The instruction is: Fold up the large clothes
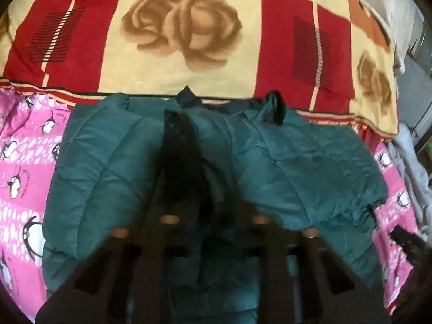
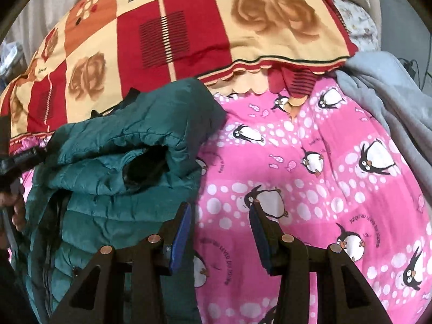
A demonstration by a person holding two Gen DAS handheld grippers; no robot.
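Blurred black linkage fills the bottom of the left wrist view, and the left tool (image 1: 186, 162) rises from it as one dark smear up the middle of the frame. Its fingers look pressed together with no gap between them; whether any cloth is pinched there, the blur does not let me tell. Behind it the green puffer jacket (image 1: 283, 162) lies across the middle of the frame on the pink penguin sheet (image 1: 24, 162) of a bed, its dark collar edge at the top touching the red and cream rose blanket (image 1: 183, 27).

In the right wrist view, the right tool (image 2: 220, 221) stands spread, its blue pads apart with nothing between them. It hangs over bare pink sheet just beside the jacket's right edge. The jacket (image 2: 113, 178) sits in the left half of this frame, with a sleeve (image 2: 140, 145) doubled over onto the body, its dark cuff opening facing right. A grey blanket (image 2: 391, 102) lies at the upper right. A person's hand (image 2: 16, 208) shows at the left edge.

By my reading, the side folds are in hand: one sleeve is already laid in and the bundle is narrowing. Next comes, probably, folding the jacket across its length. That calls for both tools to pinch the same end through the thick padding, lift together, and carry it over evenly so the slippery quilting does not spring open.
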